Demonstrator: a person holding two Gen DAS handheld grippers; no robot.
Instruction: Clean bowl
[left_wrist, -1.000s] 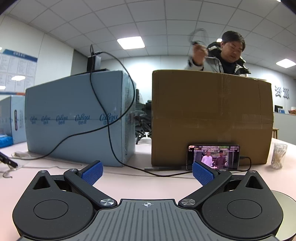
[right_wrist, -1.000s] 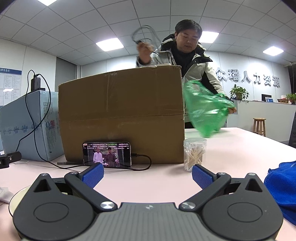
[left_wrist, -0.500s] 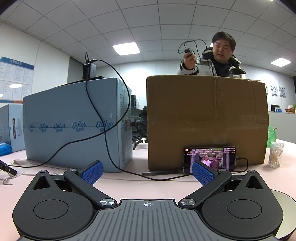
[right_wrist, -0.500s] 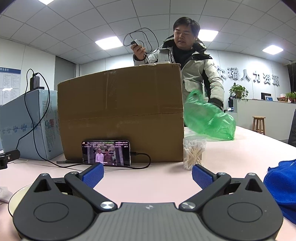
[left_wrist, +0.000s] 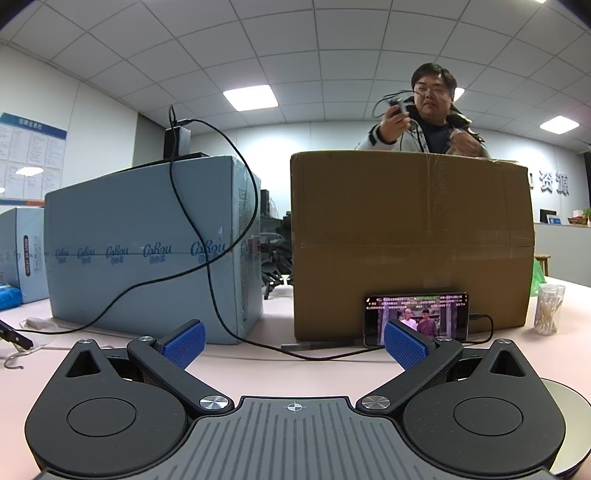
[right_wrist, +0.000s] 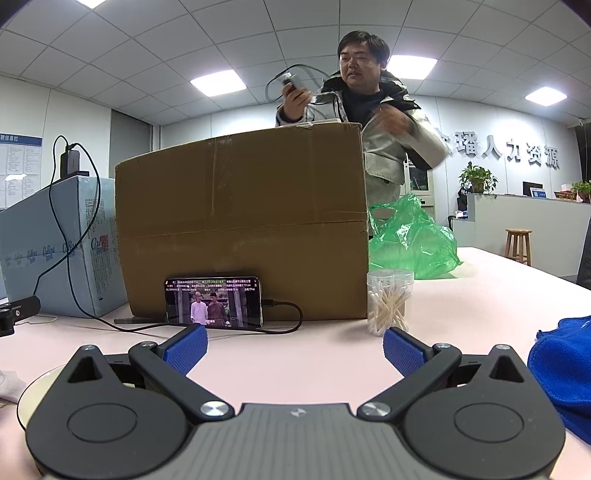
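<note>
A pale bowl (left_wrist: 570, 417) lies on the pink table between the two grippers, mostly hidden behind their bodies. It shows at the lower right in the left wrist view and at the lower left (right_wrist: 35, 387) in the right wrist view. My left gripper (left_wrist: 294, 343) is open and empty, low over the table, left of the bowl. My right gripper (right_wrist: 294, 345) is open and empty, right of the bowl. A blue cloth (right_wrist: 565, 373) lies on the table at the right of my right gripper.
A brown carton (left_wrist: 410, 240) and a light blue box (left_wrist: 147, 243) stand across the table, with a phone (right_wrist: 213, 302) propped on the carton and a black cable (left_wrist: 207, 266). A cotton-swab jar (right_wrist: 389, 301), a green bag (right_wrist: 410, 240) and a person (right_wrist: 369, 122) are behind.
Both grippers stay open and nearly still; the left view shifted slightly. The person behind the carton lowered the green bag onto the table and moved the hand holding a cable.
</note>
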